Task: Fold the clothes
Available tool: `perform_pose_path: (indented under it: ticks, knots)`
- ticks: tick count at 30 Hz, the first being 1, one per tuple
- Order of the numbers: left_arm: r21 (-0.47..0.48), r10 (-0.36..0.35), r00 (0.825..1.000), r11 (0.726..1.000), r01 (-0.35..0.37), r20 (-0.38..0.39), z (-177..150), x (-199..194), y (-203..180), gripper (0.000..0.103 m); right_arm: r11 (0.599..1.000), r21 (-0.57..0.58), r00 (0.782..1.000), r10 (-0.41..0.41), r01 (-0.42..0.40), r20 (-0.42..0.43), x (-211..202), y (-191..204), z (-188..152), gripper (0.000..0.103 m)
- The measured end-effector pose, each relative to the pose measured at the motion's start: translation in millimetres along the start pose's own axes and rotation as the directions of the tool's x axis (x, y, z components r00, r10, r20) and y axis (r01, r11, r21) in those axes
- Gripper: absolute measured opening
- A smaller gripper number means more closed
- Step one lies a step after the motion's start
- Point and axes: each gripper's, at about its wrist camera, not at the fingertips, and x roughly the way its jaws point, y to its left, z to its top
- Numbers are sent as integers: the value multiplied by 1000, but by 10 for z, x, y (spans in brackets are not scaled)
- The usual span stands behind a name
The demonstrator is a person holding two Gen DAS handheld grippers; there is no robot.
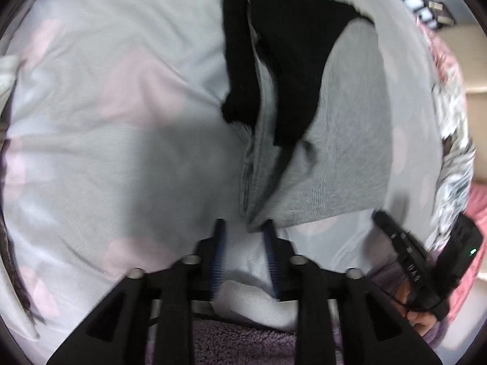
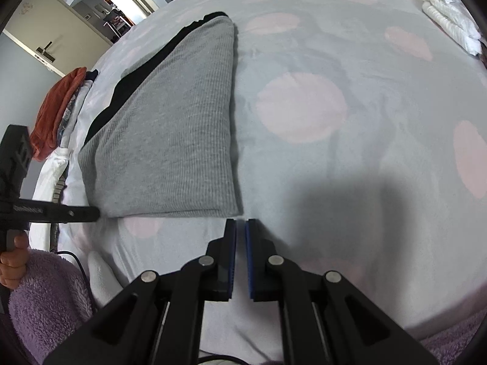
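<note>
Garment: a grey ribbed knit garment with black parts [image 2: 170,127] lies on the bed, folded into a long panel.
Long axis: in the right wrist view it runs from the near hem, just ahead of the tools, away toward the far upper left; the near end is wide, the far end narrower.
Black parts: black fabric [image 1: 292,60] shows along the garment's left edge and at its far end.
Bed: a pale grey bed sheet with large pink dots [image 2: 304,106] carries the garment.
Left tool [image 1: 245,228]: its blue-padded fingers stand apart at the garment's near-left corner; a bunched grey fold hangs between the tips, and whether they touch it cannot be told.
Right tool [image 2: 240,223]: fingers nearly pressed together, a thin gap between the pads, nothing held, just beside the near-right corner of the hem.
Other clothes: a rust-orange folded cloth [image 2: 57,106] tops a stack at the bed's left edge.
</note>
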Motion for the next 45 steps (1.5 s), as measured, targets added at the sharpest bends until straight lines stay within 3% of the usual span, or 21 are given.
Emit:
perform_pose_path:
  ticks: [4,9,19,23,30,36,40,42,44,45]
  knots:
    - [-27,-64,994,997,67,84,8,-177,32,38,999,34,998,9,-11,57,-146,-74,-44,12]
    - [-51,-132,973,988,144,187,23,-382,76,39,995,84,993,46,-56,112,-215,-128,-2,17]
    - [-76,-113,934,986,147,339,135,-522,240,39,988,132,990,66,-83,126,-84,-130,184,23]
    - [-69,-54,915,994,89,400,194,-606,245,39,986,144,988,63,-84,143,-62,-141,252,24]
    - [-27,37,908,999,-28,418,424,-474,84,39,990,123,979,38,-64,201,-41,-94,442,24]
    - [-2,3,906,1000,-2,422,627,-368,52,39,991,101,981,72,-91,179,35,-29,752,24]
    - [20,-28,897,1000,21,440,729,-361,55,50,999,6,975,46,-49,216,21,103,1014,24]
    - [39,-55,894,998,42,444,756,-365,58,50,997,-37,971,79,-72,225,63,140,1132,29]
    - [56,-73,888,997,53,454,774,-378,66,50,990,-47,968,142,-135,208,155,136,1197,46]
    - [65,-81,886,996,57,457,783,-382,73,51,983,-42,964,182,-177,196,217,123,1221,49]
